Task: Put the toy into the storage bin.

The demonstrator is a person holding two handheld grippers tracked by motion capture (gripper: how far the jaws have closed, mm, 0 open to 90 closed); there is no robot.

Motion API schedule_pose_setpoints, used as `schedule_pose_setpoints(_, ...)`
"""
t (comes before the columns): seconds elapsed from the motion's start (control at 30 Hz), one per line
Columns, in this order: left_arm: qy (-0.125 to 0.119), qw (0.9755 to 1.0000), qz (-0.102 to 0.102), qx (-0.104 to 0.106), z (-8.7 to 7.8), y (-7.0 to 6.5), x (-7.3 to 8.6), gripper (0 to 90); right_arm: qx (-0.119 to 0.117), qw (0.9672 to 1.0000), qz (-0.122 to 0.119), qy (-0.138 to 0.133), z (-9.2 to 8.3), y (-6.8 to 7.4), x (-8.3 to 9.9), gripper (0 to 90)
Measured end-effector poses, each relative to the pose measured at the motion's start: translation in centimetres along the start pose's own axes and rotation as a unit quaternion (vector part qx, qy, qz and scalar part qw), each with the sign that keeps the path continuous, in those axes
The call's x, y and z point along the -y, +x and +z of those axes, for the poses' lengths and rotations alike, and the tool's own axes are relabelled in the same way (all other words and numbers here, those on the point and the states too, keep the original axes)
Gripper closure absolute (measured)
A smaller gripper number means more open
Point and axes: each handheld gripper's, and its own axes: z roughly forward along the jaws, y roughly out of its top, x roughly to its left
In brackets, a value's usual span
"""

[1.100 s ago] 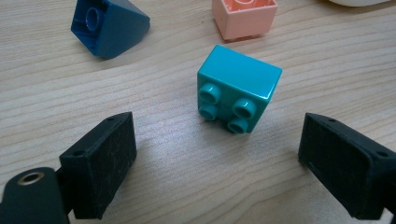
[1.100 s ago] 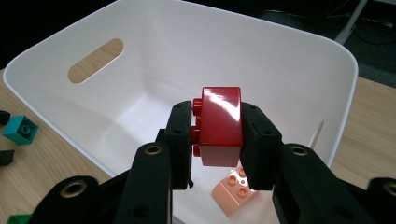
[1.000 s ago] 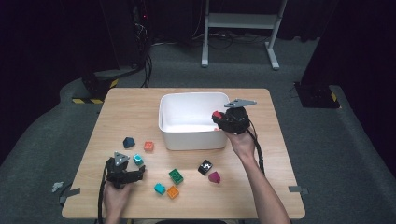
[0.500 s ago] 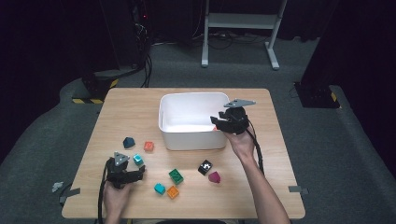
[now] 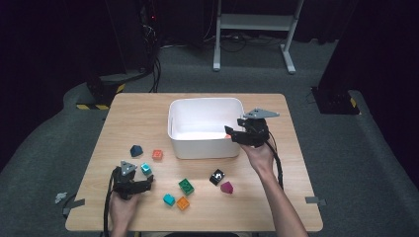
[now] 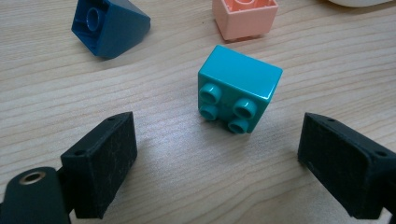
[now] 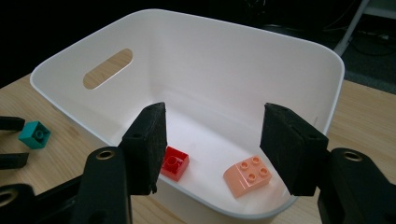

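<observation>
Two bricks lay in the white bin (image 7: 322, 93): a red brick (image 7: 174, 162) and a peach brick (image 7: 247, 174) on its floor, apart from each other, the peach one nearer the right gripper (image 7: 212, 149). That gripper hung over the bin's near rim; its jaws had just been opening and stood wide with nothing between them, so we judged the peach brick freshly dropped.

Just outside the bin, on the table (image 5: 148, 113), the left gripper (image 6: 215, 158) waited with its jaws spread to either side of a teal brick (image 6: 239, 94), gripping nothing. The brick lay on its side, studs toward the camera, well short of the pads. We judged it next for the bin: hard, light, glossy plastic that would not give, and could slip if pinched on a corner. The flat side faces looked the best hold, not the studded face.

Farther from the bin's front wall sat a navy sloped brick (image 6: 108, 28) and a salmon brick (image 6: 244, 17); a green brick (image 5: 186, 186), an orange brick (image 5: 183, 203), a black brick (image 5: 217, 176) and a magenta brick (image 5: 227, 187) lay in the high view.

We could read no lettering or brand anywhere; the black brick bore a white mark too small to make out.
</observation>
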Motion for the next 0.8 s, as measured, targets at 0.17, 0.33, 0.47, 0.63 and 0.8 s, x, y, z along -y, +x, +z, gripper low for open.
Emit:
schedule_pose_setpoints(0.17, 0.0, 1.0, 0.0, 0.0, 0.0, 0.0, 0.0, 11.8, -0.002, 1.0, 0.0, -0.006, -1.1, 0.1, 0.7, 39.2)
schedule_pose_setpoints(0.33, 0.0, 1.0, 0.0, 0.0, 0.0, 0.0, 0.0, 11.8, 0.0, 0.9999, 0.002, -0.012, -2.2, 0.1, 1.4, 37.8)
schedule_pose_setpoints(0.47, 0.0, 1.0, 0.0, 0.0, 0.0, 0.0, 0.0, 11.9, 0.001, 0.9998, 0.0, -0.018, -2.9, 0.3, 2.1, 37.4)
schedule_pose_setpoints(0.63, 0.0, 1.0, 0.0, 0.0, 0.0, 0.0, 0.0, 11.9, 0.0, 0.9997, -0.001, -0.024, -3.7, 0.6, 3.3, 37.5)
schedule_pose_setpoints(0.8, 0.0, 1.0, -0.001, 0.0, 0.0, 0.0, 0.0, 12.0, -0.001, 0.9998, 0.002, -0.02, -4.0, 0.8, 4.2, 38.0)
